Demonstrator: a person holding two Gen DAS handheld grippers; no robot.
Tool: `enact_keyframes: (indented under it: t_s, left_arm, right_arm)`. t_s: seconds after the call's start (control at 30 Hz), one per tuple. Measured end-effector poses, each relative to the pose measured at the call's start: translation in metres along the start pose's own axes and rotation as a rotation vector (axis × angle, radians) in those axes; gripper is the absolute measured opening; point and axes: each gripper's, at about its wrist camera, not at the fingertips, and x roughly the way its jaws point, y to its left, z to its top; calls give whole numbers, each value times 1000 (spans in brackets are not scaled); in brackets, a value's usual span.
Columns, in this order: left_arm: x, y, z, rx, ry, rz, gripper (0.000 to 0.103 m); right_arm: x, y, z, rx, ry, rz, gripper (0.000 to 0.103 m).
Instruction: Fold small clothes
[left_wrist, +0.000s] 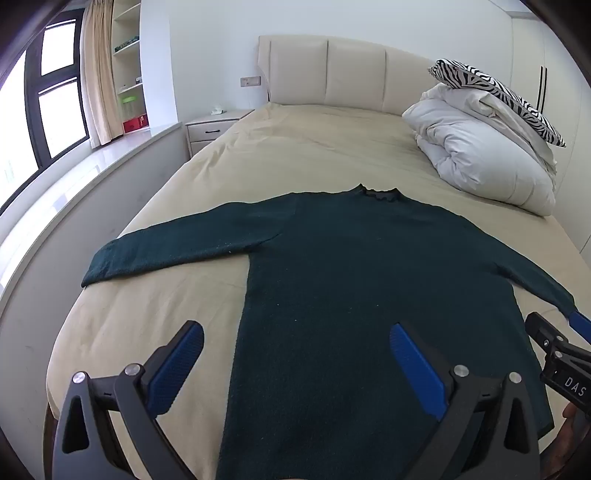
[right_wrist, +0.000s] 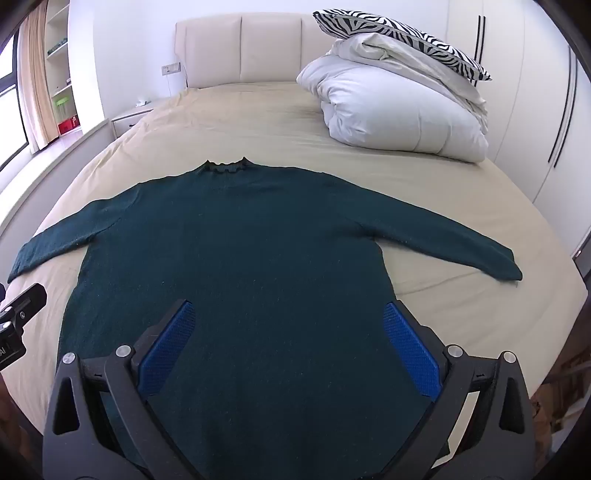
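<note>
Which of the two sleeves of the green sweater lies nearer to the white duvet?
The sleeve that reaches toward the right in the right wrist view. It lies on the same side of the bed as the duvet; the other sleeve points toward the window side.

My left tongs (left_wrist: 295, 354) cover the sweater (left_wrist: 332, 277) hem, which runs off the bottom edge. Its right cuff slips behind my right tongs (left_wrist: 554, 350), themselves cut by the picture's edge. From the right wrist, the left tongs (right_wrist: 14, 317) show only a corner. Shelf (left_wrist: 129, 66) contents are too small to identify.
</note>
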Motion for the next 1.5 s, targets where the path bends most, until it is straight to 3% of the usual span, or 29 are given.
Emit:
enact_keyframes:
  t_s: [1.5]
  left_arm:
    - [0, 0, 0, 3, -9, 3, 103]
  right_arm:
    - [2, 4, -2, -10, 19, -3, 103]
